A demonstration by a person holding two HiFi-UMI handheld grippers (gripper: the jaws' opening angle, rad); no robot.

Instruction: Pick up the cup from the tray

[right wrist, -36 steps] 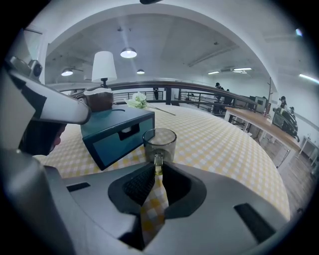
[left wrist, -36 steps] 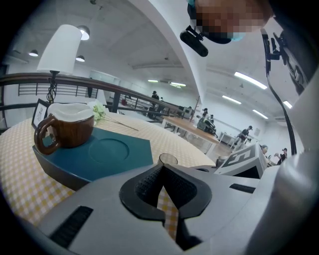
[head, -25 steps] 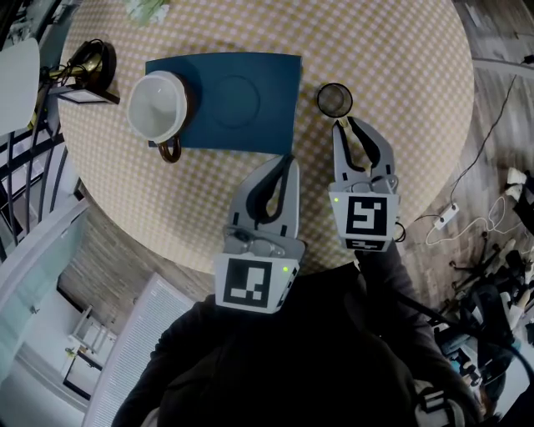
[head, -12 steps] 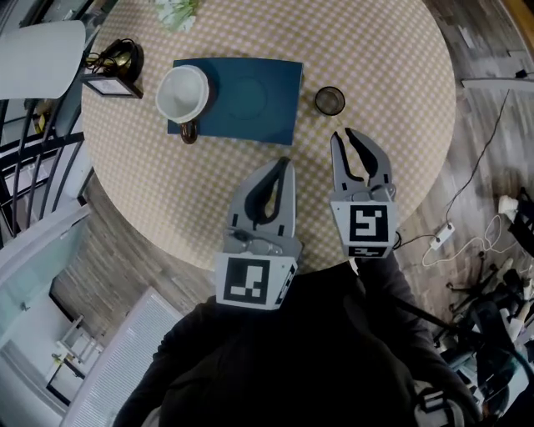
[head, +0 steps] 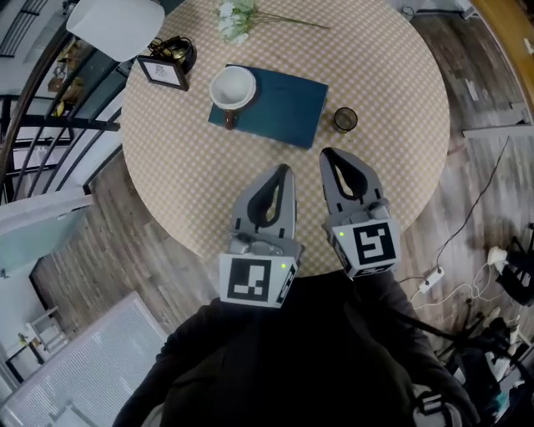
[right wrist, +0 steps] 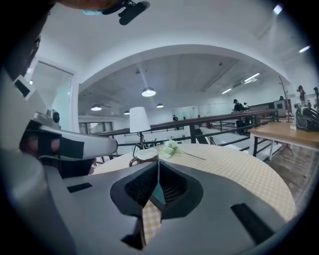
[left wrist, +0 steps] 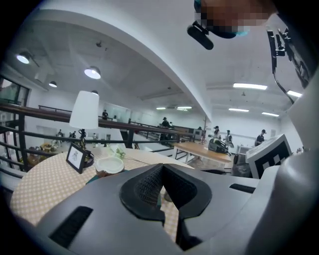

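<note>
A white cup (head: 233, 87) with a brown handle stands upright on the left end of a dark blue tray (head: 288, 108), far across the round checkered table (head: 188, 179). My left gripper (head: 284, 169) is shut and empty, hovering over the table's near part, well short of the tray. Beside it, my right gripper (head: 325, 154) is also shut and empty. The left gripper view shows the cup (left wrist: 109, 165) beyond the closed jaws, to their left. In the right gripper view the cup (right wrist: 144, 155) sits just above the closed jaw tips.
A small dark glass (head: 345, 119) stands on the cloth right of the tray. A framed picture (head: 163, 72), a lamp with a white shade (head: 117, 25) and a sprig of white flowers (head: 238, 17) sit at the table's far side. Cables (head: 467, 250) lie on the wooden floor.
The head view has pulled back, so the table and tray look smaller and farther. The right gripper's tips are farther from the dark glass than before. Both grippers stay shut.
</note>
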